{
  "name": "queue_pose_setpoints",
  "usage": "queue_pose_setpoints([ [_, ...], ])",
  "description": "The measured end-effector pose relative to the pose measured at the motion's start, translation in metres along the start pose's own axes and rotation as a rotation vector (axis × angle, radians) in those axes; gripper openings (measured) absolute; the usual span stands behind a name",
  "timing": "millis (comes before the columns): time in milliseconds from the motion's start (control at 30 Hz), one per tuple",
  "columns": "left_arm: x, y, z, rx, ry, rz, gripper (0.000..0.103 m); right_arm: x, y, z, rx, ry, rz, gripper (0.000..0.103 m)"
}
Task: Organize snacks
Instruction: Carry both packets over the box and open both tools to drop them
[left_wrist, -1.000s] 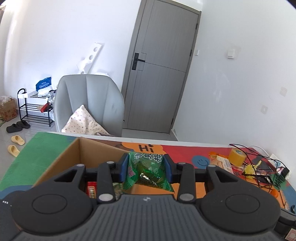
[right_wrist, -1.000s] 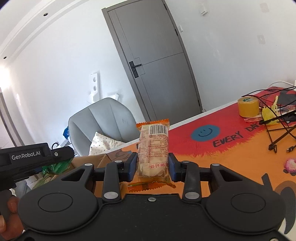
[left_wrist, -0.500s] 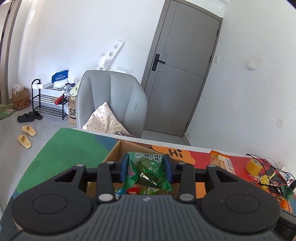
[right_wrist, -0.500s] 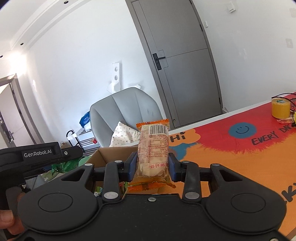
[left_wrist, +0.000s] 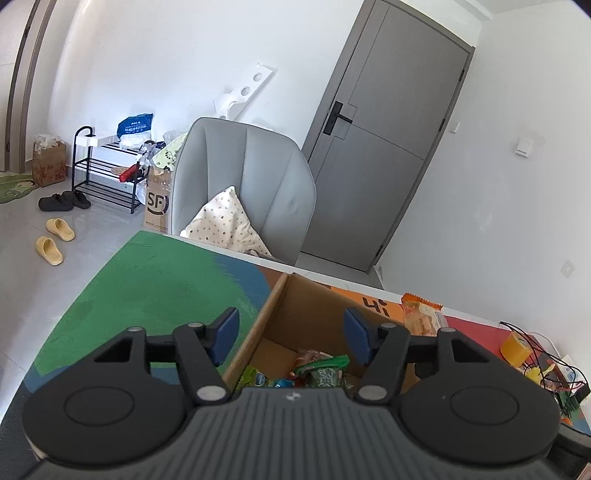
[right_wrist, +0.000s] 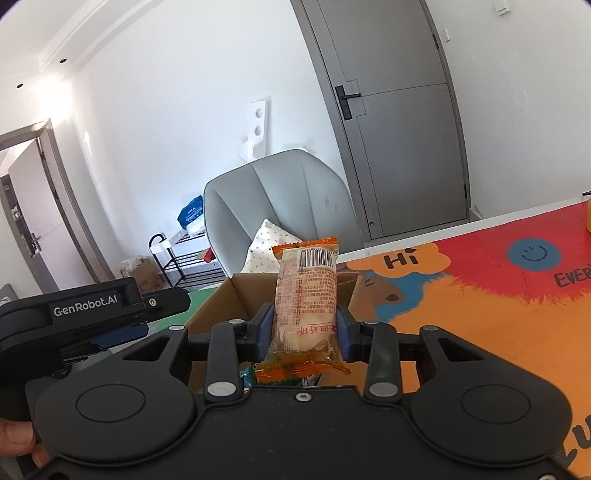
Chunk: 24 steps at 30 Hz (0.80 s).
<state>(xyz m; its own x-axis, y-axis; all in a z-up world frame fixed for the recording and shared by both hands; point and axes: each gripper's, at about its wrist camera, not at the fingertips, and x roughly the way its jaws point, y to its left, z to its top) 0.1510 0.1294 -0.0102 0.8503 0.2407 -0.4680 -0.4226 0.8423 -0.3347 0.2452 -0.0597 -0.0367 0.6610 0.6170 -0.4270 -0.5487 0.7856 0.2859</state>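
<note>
An open cardboard box (left_wrist: 295, 314) stands on the colourful table mat and holds several snack packets. My left gripper (left_wrist: 291, 334) hangs over the box's left wall, its jaws opening with nothing between them. The green snack packet (left_wrist: 325, 371) lies in the box below them. My right gripper (right_wrist: 304, 330) is shut on an upright orange-edged pastry packet (right_wrist: 306, 295), just in front of the same box (right_wrist: 221, 306). That pastry packet (left_wrist: 421, 317) also shows past the box's right side in the left wrist view. The left gripper's body (right_wrist: 92, 314) shows at the left of the right wrist view.
A grey chair (left_wrist: 240, 184) with a patterned cushion stands behind the table. A yellow tape roll (left_wrist: 515, 347) and a black wire rack (left_wrist: 546, 369) sit at the table's right end. A person's fingers (right_wrist: 14, 439) show at the lower left.
The left gripper let go of the green packet, which dropped into the box, and its jaws spread. Both grippers moved left towards the box; the right one still holds the pastry packet.
</note>
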Motion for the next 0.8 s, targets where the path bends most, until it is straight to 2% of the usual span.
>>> queue_pose_setpoints([
  [167,-0.006,0.019,0.002,-0.032,-0.012,0.024,0.071,0.011,0.011,0.002,-0.026,0.020,0.021,0.036],
  [367,-0.009,0.038,0.003,-0.072,-0.018,0.045,0.072,0.022,0.027,0.009,-0.062,0.040,0.054,0.036],
  [500,-0.010,0.049,0.006,-0.092,-0.025,0.061,0.072,0.032,0.037,0.013,-0.064,0.061,0.109,0.037],
  [633,-0.015,0.056,0.007,-0.103,-0.028,0.081,0.075,0.036,0.042,0.011,-0.070,0.085,0.125,0.050],
  [800,-0.018,0.062,0.002,-0.125,-0.027,0.098,0.079,0.029,0.040,0.006,-0.049,0.094,0.117,0.051],
])
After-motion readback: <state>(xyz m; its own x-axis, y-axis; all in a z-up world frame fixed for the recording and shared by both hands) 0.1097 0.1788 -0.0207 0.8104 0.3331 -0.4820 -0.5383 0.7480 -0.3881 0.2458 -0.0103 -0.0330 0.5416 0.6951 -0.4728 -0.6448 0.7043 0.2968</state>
